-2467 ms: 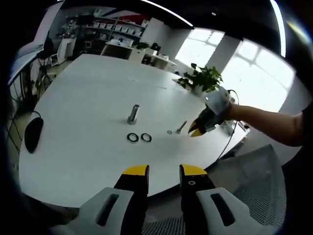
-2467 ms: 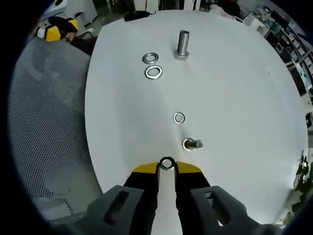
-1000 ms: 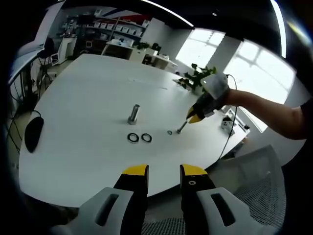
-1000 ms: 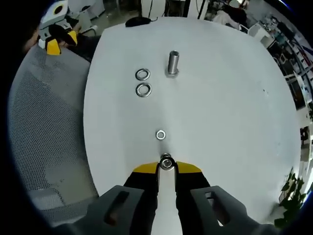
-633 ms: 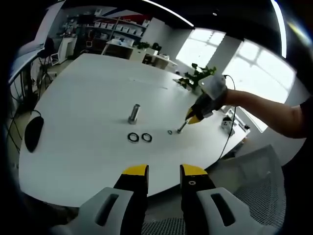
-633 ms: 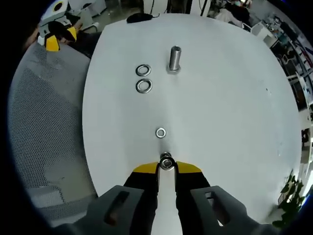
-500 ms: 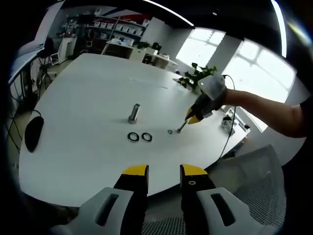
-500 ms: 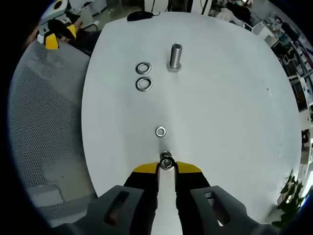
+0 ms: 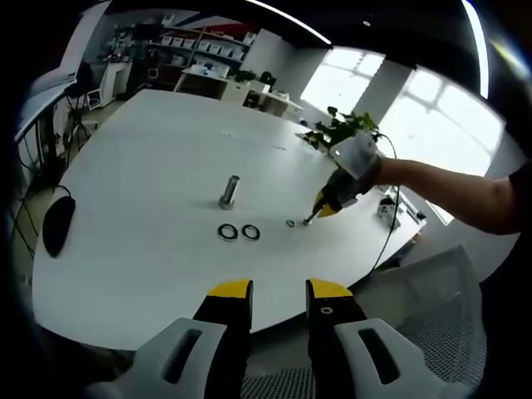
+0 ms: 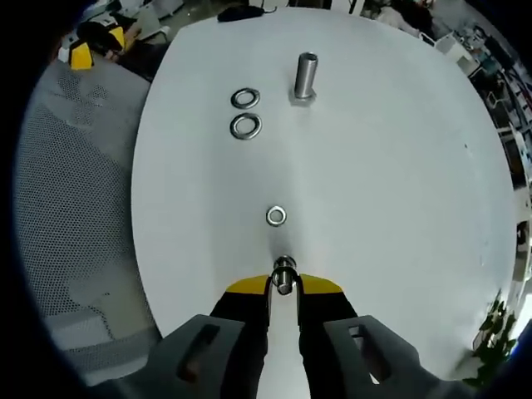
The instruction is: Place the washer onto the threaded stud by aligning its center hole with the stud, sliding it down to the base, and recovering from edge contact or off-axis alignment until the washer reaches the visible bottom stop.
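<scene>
My right gripper (image 10: pixel 284 287) is shut on a small washer (image 10: pixel 284 285), held right at the top of the small threaded stud (image 10: pixel 284 267) that stands on the white table (image 10: pixel 391 166). How far the washer sits on the stud I cannot tell. From the left gripper view, the right gripper (image 9: pixel 319 209) tips down onto that stud (image 9: pixel 307 219), a person's arm behind it. A second small washer (image 10: pixel 276 216) lies just beyond the stud. My left gripper (image 9: pixel 278 291) hangs off the table's near edge, open, with nothing between its jaws.
Two larger washers (image 10: pixel 244 98) (image 10: pixel 246 126) lie side by side near a large upright stud (image 10: pixel 306 76). A black mouse (image 9: pixel 56 224) rests at the table's left edge and a potted plant (image 9: pixel 345 129) at the far side. Mesh chairs stand by the table edge.
The right gripper carried the washer from beside the small stud to over it and has lowered onto the stud's top. The left gripper has stayed still.
</scene>
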Demonstrator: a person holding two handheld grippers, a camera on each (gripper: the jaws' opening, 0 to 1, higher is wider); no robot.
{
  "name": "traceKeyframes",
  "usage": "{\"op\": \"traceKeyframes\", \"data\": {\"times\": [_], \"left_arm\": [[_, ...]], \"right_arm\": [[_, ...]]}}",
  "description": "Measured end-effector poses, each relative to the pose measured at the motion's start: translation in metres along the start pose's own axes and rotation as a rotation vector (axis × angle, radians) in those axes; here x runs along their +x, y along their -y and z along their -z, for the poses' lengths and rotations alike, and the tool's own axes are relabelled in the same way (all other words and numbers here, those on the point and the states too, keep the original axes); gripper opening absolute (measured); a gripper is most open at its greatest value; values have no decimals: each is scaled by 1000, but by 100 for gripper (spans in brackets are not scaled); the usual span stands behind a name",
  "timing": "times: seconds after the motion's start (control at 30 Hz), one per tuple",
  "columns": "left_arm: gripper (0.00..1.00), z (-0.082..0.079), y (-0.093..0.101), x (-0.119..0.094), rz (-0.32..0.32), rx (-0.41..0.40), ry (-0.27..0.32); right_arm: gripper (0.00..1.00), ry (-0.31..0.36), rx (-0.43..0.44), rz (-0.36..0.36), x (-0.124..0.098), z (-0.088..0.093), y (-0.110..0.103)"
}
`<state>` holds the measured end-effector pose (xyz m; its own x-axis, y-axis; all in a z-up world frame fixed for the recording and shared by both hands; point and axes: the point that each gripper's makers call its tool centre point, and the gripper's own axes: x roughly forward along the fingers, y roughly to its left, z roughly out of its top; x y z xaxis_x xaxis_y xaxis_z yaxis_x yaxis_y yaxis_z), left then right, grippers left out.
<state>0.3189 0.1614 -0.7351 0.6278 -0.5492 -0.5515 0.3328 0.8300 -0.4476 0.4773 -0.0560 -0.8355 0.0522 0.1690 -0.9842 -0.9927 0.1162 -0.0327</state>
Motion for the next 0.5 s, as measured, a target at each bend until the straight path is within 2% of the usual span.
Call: {"op": "traceKeyframes", "data": {"times": [0.5], "left_arm": [[23,0,0,0,-1,-1,-2]], "right_arm": [[13,-31,12,-50,18,10,-15]]}}
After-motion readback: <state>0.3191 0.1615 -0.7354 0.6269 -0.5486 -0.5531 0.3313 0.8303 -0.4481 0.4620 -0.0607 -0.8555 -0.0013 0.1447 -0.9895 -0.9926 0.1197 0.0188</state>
